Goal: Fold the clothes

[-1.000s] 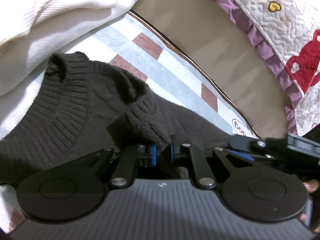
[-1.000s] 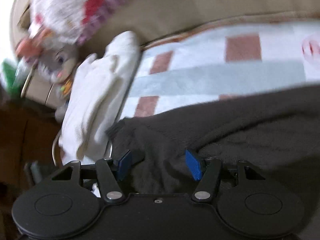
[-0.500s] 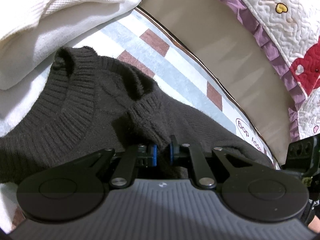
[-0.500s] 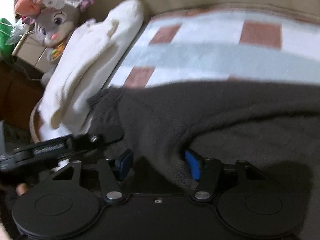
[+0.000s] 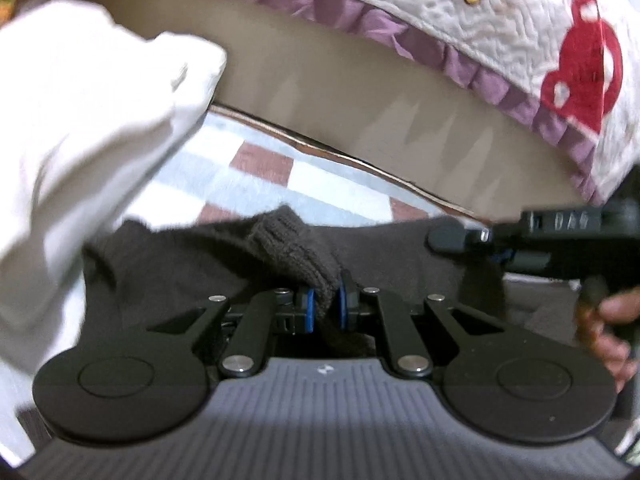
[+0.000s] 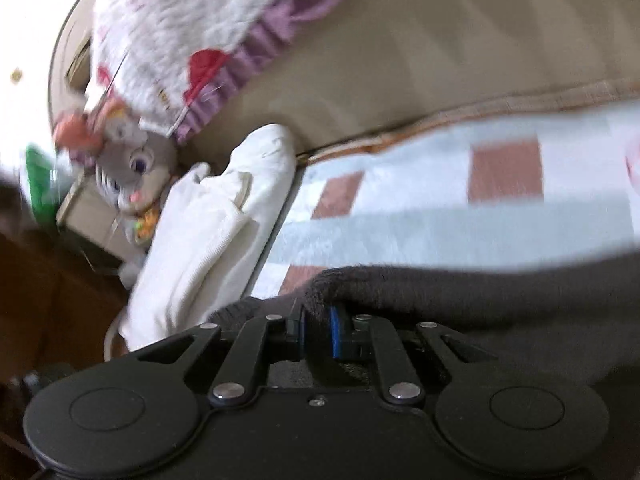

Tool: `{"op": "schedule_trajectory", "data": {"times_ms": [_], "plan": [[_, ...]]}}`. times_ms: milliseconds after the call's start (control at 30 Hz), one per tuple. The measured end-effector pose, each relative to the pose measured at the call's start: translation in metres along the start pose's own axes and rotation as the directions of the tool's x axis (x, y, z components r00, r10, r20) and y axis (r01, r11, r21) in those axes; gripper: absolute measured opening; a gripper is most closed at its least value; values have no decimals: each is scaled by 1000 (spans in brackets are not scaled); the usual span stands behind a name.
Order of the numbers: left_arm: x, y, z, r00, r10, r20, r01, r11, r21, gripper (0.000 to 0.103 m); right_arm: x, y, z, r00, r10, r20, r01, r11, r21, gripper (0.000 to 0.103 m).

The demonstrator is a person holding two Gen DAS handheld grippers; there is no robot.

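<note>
Bed [image 5: 248, 184]; tools apparently clamp sweater [image 5: 296, 248].

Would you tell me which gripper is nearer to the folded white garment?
Left. The left gripper sits close beside the white garment; the right gripper, closing on the dark sweater, is farther along it.

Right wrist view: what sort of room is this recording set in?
Most likely a bedroom, with clothes being folded on a bed: a checked blanket covers the surface, a quilted cover with a purple frill lies behind, and a stuffed rabbit toy sits beside folded white clothes.
</note>
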State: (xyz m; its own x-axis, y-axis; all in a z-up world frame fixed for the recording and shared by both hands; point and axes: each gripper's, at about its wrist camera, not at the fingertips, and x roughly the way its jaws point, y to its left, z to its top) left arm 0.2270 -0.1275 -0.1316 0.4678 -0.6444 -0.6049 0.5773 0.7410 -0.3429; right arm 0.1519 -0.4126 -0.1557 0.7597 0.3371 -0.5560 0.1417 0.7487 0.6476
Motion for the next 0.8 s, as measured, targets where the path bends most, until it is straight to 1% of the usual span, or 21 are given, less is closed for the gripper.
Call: {"op": "schedule_trajectory", "data": {"times_ms": [33,67,133,200,233,267,300,333,367,400,433,467,533,567,600,633,667,700,733,800], "plan": [[2,-1,1,1000,13,9,-14,1000,19,11,2,3,6,1000,-12,0,12,1000,-27,15],[4,0,2,1000,19,11,-19,1000,17,11,4,6,11,1000,-23,0,23,998,-55,15],[6,10,3,1000,13,13,-12,999,-41,12,8,11,18,999,-43,1,43,993,-112,15],[7,21,4,1000,15,14,-14,994,-105,13,13,12,24,998,-64,8,64,987,-145,14],[7,26,5,1000,21,13,-19,992,-123,13,16,11,27,997,-74,12,75,985,-157,14],[8,30,5,999,30,13,-29,992,-122,13,18,10,29,996,-83,16,85,982,-167,14],[8,32,5,999,46,6,-45,993,-113,13,21,9,32,996,-91,20,93,980,-173,14],[11,31,5,996,83,-13,-84,993,-82,11,23,7,33,995,-96,25,99,980,-175,14],[13,30,4,989,144,-27,-145,989,-33,10,25,5,34,995,-97,32,102,980,-172,14],[13,31,3,981,193,-21,-193,981,8,10,27,3,35,994,-103,35,107,980,-168,15],[12,35,2,978,207,-18,-207,978,10,10,29,1,37,993,-112,33,115,980,-164,15],[10,40,2,980,200,-24,-200,980,-15,10,32,-1,38,992,-121,31,124,979,-160,15],[5,49,2,987,157,-31,-159,984,-83,10,38,-1,41,989,-147,19,148,972,-180,16],[3,51,3,989,146,-32,-149,984,-99,10,43,-1,41,985,-174,2,170,964,-202,18],[2,49,4,987,155,-29,-157,984,-78,10,50,0,42,979,-200,-32,188,956,-225,30],[1,45,5,986,166,-27,-167,984,-56,10,56,-1,44,974,-213,-72,191,952,-241,39],[1,42,5,984,177,-30,-178,983,-35,10,59,-2,45,968,-230,-96,200,946,-256,49],[1,40,5,983,182,-38,-183,983,-23,10,58,-3,46,959,-267,-91,234,933,-274,53],[1,39,5,982,184,-44,-185,983,-17,10,54,-3,46,950,-303,-67,274,920,-281,53],[1,40,4,984,169,-51,-171,985,-37,11,38,-6,47,945,-327,-20,311,914,-260,53]]}}
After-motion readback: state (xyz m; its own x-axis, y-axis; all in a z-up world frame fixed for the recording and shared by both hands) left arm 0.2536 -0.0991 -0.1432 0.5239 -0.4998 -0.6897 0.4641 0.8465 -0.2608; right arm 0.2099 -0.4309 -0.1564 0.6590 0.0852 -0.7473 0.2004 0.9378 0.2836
